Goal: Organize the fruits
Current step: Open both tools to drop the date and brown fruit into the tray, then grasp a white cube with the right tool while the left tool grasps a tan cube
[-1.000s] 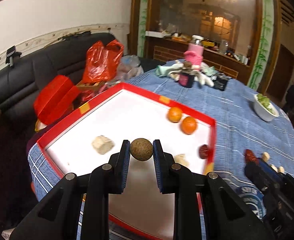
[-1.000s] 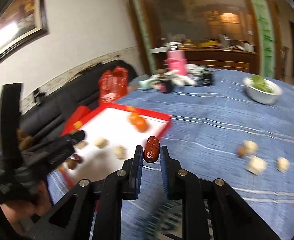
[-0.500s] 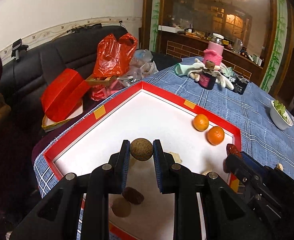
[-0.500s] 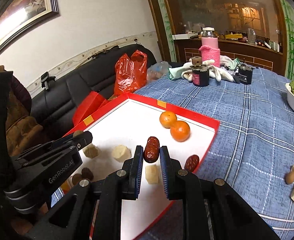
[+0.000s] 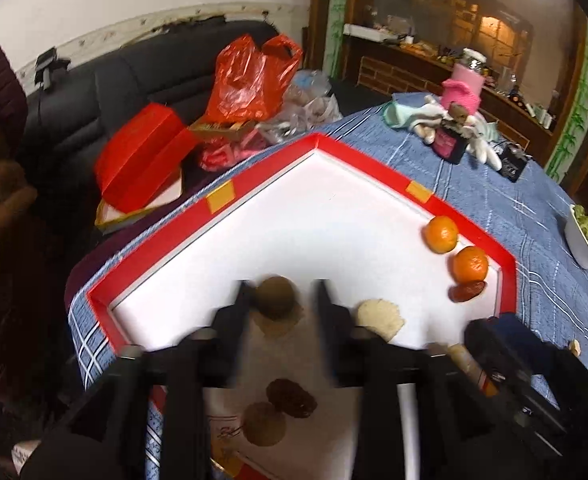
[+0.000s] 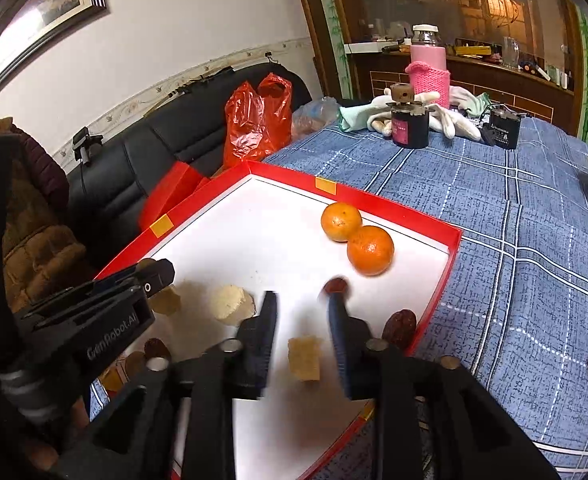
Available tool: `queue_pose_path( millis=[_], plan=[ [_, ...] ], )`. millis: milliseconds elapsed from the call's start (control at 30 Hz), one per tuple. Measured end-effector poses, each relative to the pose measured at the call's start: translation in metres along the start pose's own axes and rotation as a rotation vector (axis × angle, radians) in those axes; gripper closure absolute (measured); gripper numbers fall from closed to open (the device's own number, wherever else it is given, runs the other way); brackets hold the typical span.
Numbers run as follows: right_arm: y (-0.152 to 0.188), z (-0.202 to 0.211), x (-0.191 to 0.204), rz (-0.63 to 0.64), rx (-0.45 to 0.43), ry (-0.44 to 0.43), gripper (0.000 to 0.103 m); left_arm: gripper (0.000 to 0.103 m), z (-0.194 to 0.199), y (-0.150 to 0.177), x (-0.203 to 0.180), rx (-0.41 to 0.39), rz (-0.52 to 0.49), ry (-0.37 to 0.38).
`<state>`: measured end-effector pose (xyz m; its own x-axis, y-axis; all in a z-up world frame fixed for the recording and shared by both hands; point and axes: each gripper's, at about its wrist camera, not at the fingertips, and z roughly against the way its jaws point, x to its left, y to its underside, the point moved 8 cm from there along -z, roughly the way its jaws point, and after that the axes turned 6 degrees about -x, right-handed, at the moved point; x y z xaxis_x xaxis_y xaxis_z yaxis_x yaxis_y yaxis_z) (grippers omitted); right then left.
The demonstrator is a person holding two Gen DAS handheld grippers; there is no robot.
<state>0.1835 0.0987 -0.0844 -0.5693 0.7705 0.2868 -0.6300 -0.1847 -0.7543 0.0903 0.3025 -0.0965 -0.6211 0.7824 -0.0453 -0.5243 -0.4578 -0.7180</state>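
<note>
Left wrist view: left gripper (image 5: 280, 300) hangs over the near part of the red-rimmed white hexagonal tray (image 5: 222, 200), jaws opening, fingers motion-blurred; the round brown longan-like fruit (image 5: 274, 296) sits between them close to the left finger with a clear gap to the right finger, so it looks released, no pad pressing on it. Under it a pale tan chunk (image 5: 276, 326) lies on the tray floor, another pale cut chunk (image 5: 378, 316) just right of the right finger. Closer in, a dark wrinkled dried fruit (image 5: 292, 396) touches a round tan fruit (image 5: 264, 424). Two small orange mandarins (image 5: 440, 234) side by side along the right rim, a dark red jujube (image 5: 466, 292) touching the nearer one. Tray rests on the blue plaid tablecloth (image 5: 494, 200); red plastic bag (image 5: 250, 80) on the black sofa behind. Right wrist view: right gripper (image 6: 302, 312) over the tray's near right part, jaws opening, blurred; a dark red date (image 6: 336, 286) at the tip of the right finger, whether it touches the pad I cannot tell, nothing clamped across the gap. A pale yellow cube piece (image 6: 304, 358) lies on the tray floor between the fingers, lower down. Second red date (image 6: 400, 328) against the right rim. Pale chunk (image 6: 230, 304) left of the left finger. Mandarins touching each other, mid tray. Left gripper's black body enters from the left over the tray edge.
</note>
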Motion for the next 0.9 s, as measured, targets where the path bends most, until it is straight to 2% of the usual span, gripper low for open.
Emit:
queue_pose_path(
  millis=[33,67,133,267,433,567,633,800,900],
  plan=[
    [-0.001,0.004,-0.001,-0.004,-0.008,-0.003,0.057,0.036,0.001,0.000,0.002,0.001,0.008,-0.004],
    [-0.002,0.008,-0.001,-0.006,-0.016,-0.003,0.054,0.030,0.003,0.000,0.004,-0.011,0.020,-0.010],
    [-0.004,0.022,-0.005,-0.008,-0.043,0.004,0.048,0.029,0.008,-0.002,0.006,-0.035,0.029,-0.029],
    [-0.003,0.051,-0.019,-0.014,-0.084,0.019,0.040,0.027,0.014,-0.002,0.000,-0.017,0.018,-0.017],
    [0.005,0.095,-0.052,-0.037,-0.131,0.054,0.037,0.027,0.039,-0.003,-0.016,-0.076,0.034,0.044],
    [0.023,0.142,-0.108,-0.091,-0.175,0.150,0.036,0.027,0.062,0.002,-0.040,-0.135,0.022,0.113],
    [0.035,0.166,-0.152,-0.145,-0.187,0.237,0.036,0.027,0.070,0.007,-0.058,-0.143,-0.001,0.156],
    [0.068,0.190,-0.243,-0.269,-0.113,0.408,0.034,0.027,0.086,0.034,-0.112,-0.133,-0.139,0.256],
    [0.080,0.186,-0.261,-0.271,-0.063,0.432,0.034,0.027,0.092,0.049,-0.135,-0.122,-0.208,0.295]
  ],
)
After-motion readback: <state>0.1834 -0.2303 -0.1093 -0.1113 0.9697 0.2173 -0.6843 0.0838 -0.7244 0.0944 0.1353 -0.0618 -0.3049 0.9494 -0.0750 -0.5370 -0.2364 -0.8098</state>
